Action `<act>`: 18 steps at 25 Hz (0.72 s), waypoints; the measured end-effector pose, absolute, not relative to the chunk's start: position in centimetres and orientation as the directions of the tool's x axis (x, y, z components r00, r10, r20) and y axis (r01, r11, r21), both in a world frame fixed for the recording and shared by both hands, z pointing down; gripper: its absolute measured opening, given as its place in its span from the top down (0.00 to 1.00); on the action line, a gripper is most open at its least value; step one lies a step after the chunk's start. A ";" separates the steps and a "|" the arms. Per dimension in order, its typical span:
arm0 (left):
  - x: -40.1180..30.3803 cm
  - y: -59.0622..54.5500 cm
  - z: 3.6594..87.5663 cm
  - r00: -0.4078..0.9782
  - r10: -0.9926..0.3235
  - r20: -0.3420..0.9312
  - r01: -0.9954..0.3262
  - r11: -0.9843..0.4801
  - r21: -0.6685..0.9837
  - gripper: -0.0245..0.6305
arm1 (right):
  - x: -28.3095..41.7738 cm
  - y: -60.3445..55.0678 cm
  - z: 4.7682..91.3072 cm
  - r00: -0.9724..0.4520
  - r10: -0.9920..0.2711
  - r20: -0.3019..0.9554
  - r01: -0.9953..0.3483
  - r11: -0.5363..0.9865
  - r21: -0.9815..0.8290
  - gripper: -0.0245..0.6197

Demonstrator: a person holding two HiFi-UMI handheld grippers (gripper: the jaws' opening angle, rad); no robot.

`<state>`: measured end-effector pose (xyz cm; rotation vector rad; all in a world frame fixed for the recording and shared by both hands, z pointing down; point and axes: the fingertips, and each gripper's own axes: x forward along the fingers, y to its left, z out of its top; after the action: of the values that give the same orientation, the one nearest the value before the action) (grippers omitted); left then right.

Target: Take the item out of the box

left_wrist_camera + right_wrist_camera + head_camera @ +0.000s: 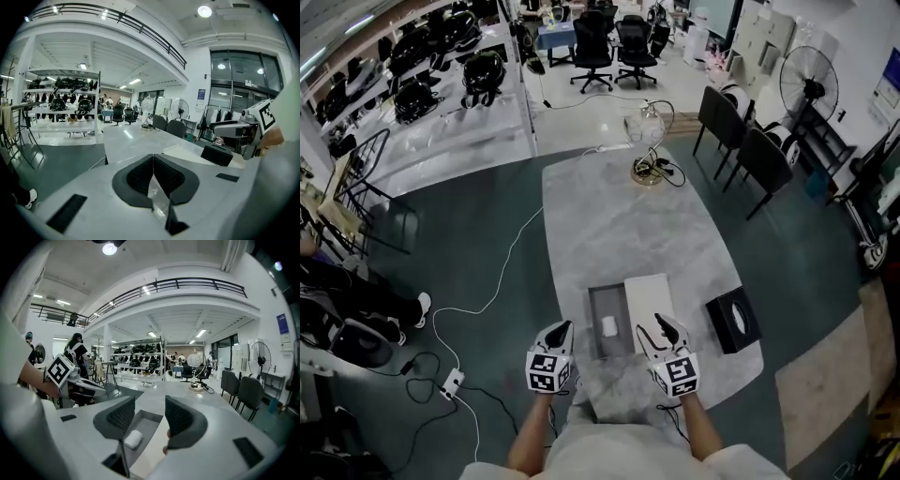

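Down near the table (619, 216) edge, the small white item (608, 326) sits in the open grey box (596, 305), right gripper (661, 325) spread wide just short of it and empty, left gripper (562, 330) clamped shut on nothing beside the box. Biggest risk imo: a jaw catches the box wall or the lid (649, 298) alongside and shoves the unheld box across that slick marble-looking top. Room's a big hall, helmet shelves (441, 66), chairs (741, 141), a fan (807, 84).
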<state>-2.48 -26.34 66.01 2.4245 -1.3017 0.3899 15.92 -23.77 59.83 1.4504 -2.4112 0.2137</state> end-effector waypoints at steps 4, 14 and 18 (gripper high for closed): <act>-2.9 -27.0 66.9 0.554 -0.722 0.414 -0.829 -0.524 0.196 0.94 | 15.3 -24.3 60.7 -0.424 -0.826 0.372 -0.881 0.471 0.042 0.67; -4.1 -28.9 69.0 0.569 -0.700 0.432 -0.820 -0.524 0.231 0.94 | 13.6 -25.7 63.6 -0.425 -0.787 0.447 -0.871 0.491 0.037 0.66; -4.2 -29.4 70.1 0.577 -0.687 0.441 -0.814 -0.525 0.247 0.94 | 13.1 -26.3 64.8 -0.422 -0.772 0.476 -0.867 0.497 0.039 0.66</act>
<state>-4.19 -29.40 70.09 2.3846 -1.2073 0.4042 13.13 -26.29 64.83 1.3535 -2.3109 0.2950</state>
